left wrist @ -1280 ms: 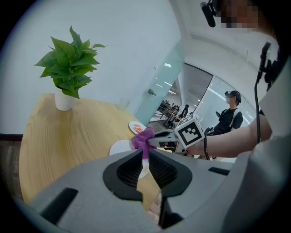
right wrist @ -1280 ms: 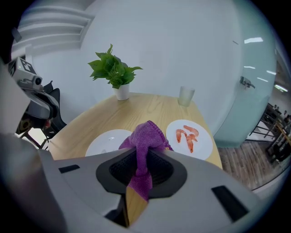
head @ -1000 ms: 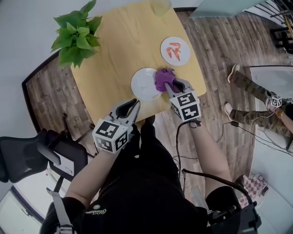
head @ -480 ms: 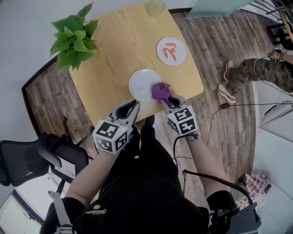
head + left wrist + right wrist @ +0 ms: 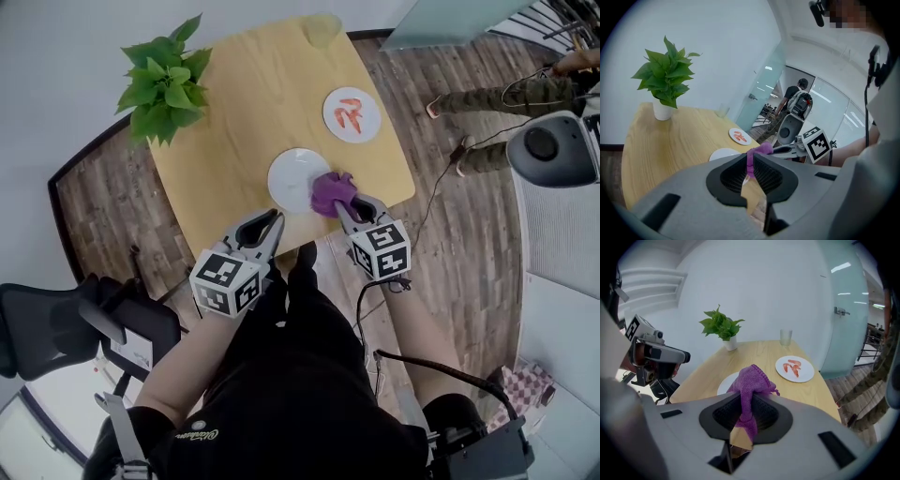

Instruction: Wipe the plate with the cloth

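On the bench (image 5: pixel 253 94) the plate (image 5: pixel 292 178) lies near the front, the cloth (image 5: pixel 330 190) at its right rim; second plate (image 5: pixel 350 114) behind-right, plant (image 5: pixel 167 77) back-left, glass (image 5: pixel 321 28) farthest back

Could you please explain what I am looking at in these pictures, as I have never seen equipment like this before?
There is no robot here: a person at a wooden table holds a two-jaw tool in each hand. The cubes with square markers are parts of the tools. One picture comes from a camera on the person's head, looking down; the other two come from cameras riding on each tool, looking along its jaws. On the table are a potted plant, a glass, a plate with reddish food and an empty white plate. The right tool grips a purple cloth at the empty plate's edge. The left tool holds nothing; its jaws are close together, near the table's edge.
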`<state>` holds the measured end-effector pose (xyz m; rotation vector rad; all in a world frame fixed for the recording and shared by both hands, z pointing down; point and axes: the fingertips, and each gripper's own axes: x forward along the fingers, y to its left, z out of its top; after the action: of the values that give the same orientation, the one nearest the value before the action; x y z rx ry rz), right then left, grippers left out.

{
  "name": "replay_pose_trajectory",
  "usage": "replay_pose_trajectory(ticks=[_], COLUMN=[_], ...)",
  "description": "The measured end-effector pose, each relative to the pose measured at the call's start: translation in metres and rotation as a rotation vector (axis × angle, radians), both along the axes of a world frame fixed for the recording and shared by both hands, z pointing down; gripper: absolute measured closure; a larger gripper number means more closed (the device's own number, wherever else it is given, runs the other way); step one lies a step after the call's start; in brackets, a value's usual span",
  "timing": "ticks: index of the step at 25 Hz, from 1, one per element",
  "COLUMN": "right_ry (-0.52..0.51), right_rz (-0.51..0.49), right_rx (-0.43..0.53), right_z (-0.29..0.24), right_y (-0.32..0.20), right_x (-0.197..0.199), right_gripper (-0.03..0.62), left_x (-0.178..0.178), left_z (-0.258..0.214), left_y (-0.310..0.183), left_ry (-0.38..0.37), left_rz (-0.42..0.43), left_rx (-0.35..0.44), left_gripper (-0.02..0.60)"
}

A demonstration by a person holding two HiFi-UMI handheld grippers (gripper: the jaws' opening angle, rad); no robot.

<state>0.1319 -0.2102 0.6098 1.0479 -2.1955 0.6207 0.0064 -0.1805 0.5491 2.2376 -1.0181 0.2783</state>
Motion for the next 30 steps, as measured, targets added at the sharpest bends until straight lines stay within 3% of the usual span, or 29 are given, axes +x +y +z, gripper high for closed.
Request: replay_pose_trajectory(ticks=[5,11,18,30], right_ry=[-0.094,-0.216,-0.265,-0.308], right_rz=[0.051,0.082,0.059,0.088], right_rx=[0.062,0.202,0.369,0.615], right_z=[-0.034,-0.1,-0.17,-0.259], right_y=[-0.011,-0.014,-0.014,0.004], right_x=[-0.002,-0.015,-0.036,-0.027], right_gripper=[0.539,0.539,0.539,0.54], left_x=[-0.007,-0.016,-0.018,-0.01], left_z=[-0.016,-0.051,-0.112,-0.187], left_y=[-0.004,-0.02,-0.046,-0.034], left_ry=[0.0,-0.002,-0.017,0.004], left_rz=[-0.022,-0.05,-0.077,-0.098], left_rx=[0.035,0.116,0.286,0.457], left_gripper=[0.54,0.54,0.54,0.54])
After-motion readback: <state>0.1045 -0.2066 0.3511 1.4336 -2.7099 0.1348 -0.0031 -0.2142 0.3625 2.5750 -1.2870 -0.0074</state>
